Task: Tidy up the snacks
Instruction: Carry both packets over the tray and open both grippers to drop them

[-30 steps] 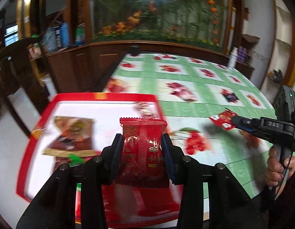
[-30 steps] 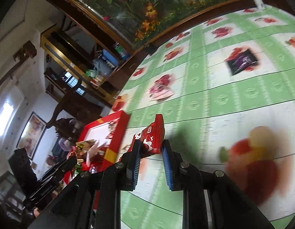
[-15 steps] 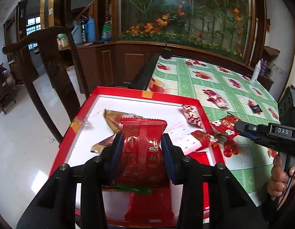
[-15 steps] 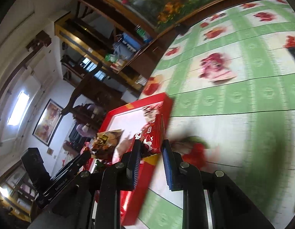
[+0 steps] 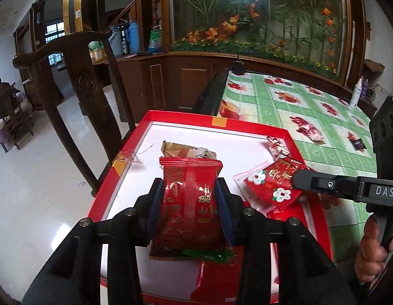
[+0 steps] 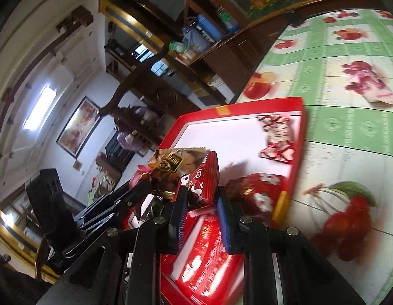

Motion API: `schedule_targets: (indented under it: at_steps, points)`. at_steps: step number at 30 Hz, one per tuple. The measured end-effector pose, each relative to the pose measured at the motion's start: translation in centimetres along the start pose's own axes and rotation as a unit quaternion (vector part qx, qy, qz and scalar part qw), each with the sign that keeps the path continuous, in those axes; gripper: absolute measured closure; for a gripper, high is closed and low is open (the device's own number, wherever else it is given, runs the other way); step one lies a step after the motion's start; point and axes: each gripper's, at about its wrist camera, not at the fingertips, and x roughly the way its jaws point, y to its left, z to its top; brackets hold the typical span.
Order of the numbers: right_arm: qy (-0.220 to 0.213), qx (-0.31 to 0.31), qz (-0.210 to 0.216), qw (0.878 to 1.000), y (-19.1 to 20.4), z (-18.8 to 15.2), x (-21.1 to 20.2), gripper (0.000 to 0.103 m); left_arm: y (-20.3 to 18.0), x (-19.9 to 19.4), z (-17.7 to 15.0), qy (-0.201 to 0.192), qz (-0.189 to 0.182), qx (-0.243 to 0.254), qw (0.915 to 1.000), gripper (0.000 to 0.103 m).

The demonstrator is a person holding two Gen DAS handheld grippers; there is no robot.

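My left gripper (image 5: pixel 189 193) is shut on a red foil snack packet (image 5: pixel 190 206) and holds it upright over the near part of the red-rimmed white tray (image 5: pixel 186 118). My right gripper (image 6: pixel 201 203) is shut on a red packet with white flowers (image 6: pixel 204 178), hanging over the tray's (image 6: pixel 237 106) right side. In the left wrist view that flowered packet (image 5: pixel 270 183) sits at the tip of the right gripper (image 5: pixel 298 181), held by a person's hand (image 5: pixel 372 254). The left gripper (image 6: pixel 138 188) shows at the left of the right wrist view.
Loose in the tray lie a gold packet (image 5: pixel 186 151), a red-and-white patterned packet (image 5: pixel 277 147) and more red packets. A pink packet (image 5: pixel 311 132) and a dark packet (image 5: pixel 358 143) lie on the green tablecloth. A wooden chair (image 5: pixel 82 81) stands left of the tray.
The right gripper has carried its flowered packet left, from over the tablecloth to over the tray. The left gripper with its red packet has shifted over the tray and turned a little.
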Motion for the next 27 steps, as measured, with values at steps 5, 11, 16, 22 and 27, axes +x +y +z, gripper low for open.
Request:
schedule_targets:
  at_steps: [5, 11, 16, 22, 27]
  points:
    - [0.005, -0.013, -0.012, 1.000, 0.6, 0.7, 1.4, 0.080, 0.1, 0.1, 0.1, -0.003, 0.013, 0.006, 0.9999, 0.064]
    - [0.014, -0.013, -0.029, 0.999, 0.6, 0.6, 1.9, 0.077, -0.3, 0.9, 0.1, 0.005, 0.033, 0.009, 0.9994, 0.062]
    - [0.007, 0.016, -0.024, 1.000, -0.4, 0.7, 0.7, 0.054, -0.8, 0.8, 0.1, -0.002, 0.065, 0.022, 0.9977, 0.027]
    - [-0.026, 0.018, -0.026, 0.999, -0.4, 0.8, -1.3, 0.036, -1.4, 0.3, 0.4, -0.018, 0.098, 0.037, 0.9943, 0.023]
    - [-0.027, 0.027, -0.034, 0.999, -0.9, 0.9, -1.9, 0.033, -1.9, 0.2, 0.6, -0.017, 0.111, 0.041, 0.9929, 0.023]
